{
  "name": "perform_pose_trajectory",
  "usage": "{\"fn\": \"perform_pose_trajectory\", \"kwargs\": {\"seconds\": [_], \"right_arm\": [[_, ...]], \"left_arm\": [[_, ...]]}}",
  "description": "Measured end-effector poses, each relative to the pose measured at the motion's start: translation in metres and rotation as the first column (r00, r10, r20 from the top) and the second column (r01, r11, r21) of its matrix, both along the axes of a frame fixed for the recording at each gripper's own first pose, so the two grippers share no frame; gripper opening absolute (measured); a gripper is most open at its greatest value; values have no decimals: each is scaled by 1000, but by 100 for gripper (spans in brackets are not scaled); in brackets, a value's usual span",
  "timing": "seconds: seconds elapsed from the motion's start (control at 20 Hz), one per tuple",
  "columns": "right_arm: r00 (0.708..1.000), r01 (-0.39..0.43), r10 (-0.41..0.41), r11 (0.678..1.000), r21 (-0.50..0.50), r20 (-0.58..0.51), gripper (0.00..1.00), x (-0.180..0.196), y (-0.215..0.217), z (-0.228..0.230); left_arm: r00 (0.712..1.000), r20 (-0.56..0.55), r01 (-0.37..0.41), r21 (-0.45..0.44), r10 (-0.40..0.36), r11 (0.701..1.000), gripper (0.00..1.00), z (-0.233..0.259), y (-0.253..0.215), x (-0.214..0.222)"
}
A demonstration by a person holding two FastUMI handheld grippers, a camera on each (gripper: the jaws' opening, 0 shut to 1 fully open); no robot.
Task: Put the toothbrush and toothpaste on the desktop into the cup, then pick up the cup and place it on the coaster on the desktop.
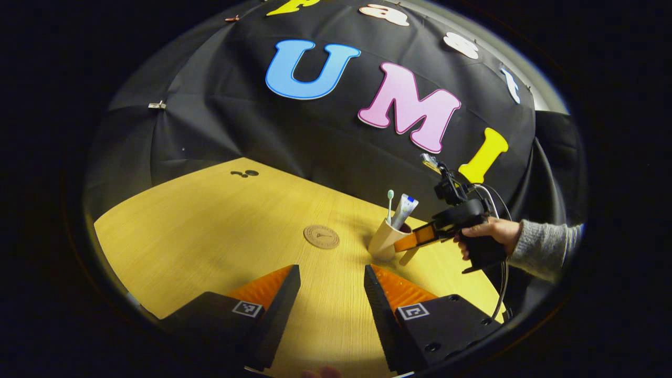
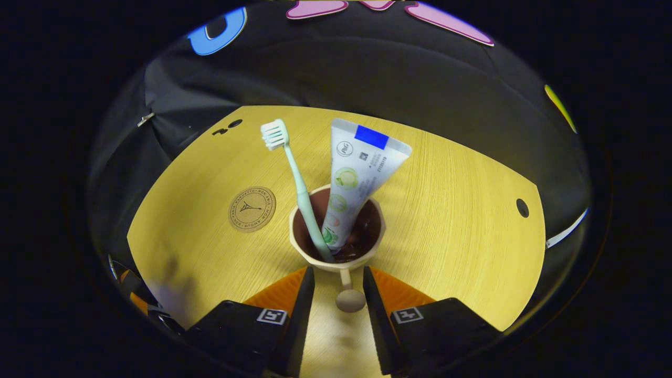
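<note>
A beige cup [image 2: 300, 247] with a dark inside stands on the wooden desktop [image 2: 451, 220]. In it lean a pale green toothbrush [image 2: 300, 189] and a white toothpaste tube [image 2: 359, 168]. My right gripper [image 2: 338, 273] is open, its fingers straddling the cup's knobbed handle [image 2: 350, 300] with a gap on the left side. The round cork coaster [image 2: 252, 209] lies just left of the cup. In the left gripper view, the cup [image 1: 383, 242], toothbrush [image 1: 390, 202], tube [image 1: 405, 210], coaster [image 1: 321, 237] and right gripper [image 1: 408, 245] sit ahead. My left gripper [image 1: 332, 273] hovers open, holding nothing.
A hand in a grey sleeve [image 1: 491, 233] holds the right gripper, with a cable trailing off it. Small dark marks [image 1: 244, 173] lie at the desktop's far corner. A dark hole [image 2: 522, 207] sits near the right edge. Black cloth walls close round the table.
</note>
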State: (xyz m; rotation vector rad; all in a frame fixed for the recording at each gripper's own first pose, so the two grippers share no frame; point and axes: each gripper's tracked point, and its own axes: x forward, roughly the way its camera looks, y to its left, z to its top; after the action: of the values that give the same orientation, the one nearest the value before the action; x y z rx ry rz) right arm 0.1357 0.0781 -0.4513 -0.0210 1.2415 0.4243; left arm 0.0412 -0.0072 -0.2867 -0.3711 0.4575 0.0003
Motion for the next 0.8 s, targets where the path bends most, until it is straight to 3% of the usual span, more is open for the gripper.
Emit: {"fn": "perform_pose_trajectory", "kwargs": {"seconds": [0.05,0.1,0.15,0.45,0.5,0.55,0.8], "right_arm": [[1000,-13,13,1000,-6,-14,43,-1,2,-2],[1000,-17,17,1000,-16,-20,51,-3,3,-5],[1000,-14,13,1000,-21,-10,29,-1,4,-5],[999,13,-12,999,-37,33,16,1,2,-4],[999,14,-12,999,-39,37,10,1,3,-4],[999,16,-15,999,-34,43,16,1,4,-3],[996,-11,8,999,31,90,16,15,26,35]], "left_arm": [[1000,-4,2,-2,-2,1000,79,-3,1,-2],[1000,-5,6,-3,-6,1000,79,-3,1,-2],[1000,-7,8,-2,-8,1000,79,-4,1,-2],[1000,-7,22,-1,-22,1000,79,-3,7,4],[1000,-4,20,-2,-20,1000,79,-2,9,5],[1000,-4,21,-3,-21,1000,79,-2,9,6],[1000,-3,11,-5,-11,1000,78,-4,21,-1]]}}
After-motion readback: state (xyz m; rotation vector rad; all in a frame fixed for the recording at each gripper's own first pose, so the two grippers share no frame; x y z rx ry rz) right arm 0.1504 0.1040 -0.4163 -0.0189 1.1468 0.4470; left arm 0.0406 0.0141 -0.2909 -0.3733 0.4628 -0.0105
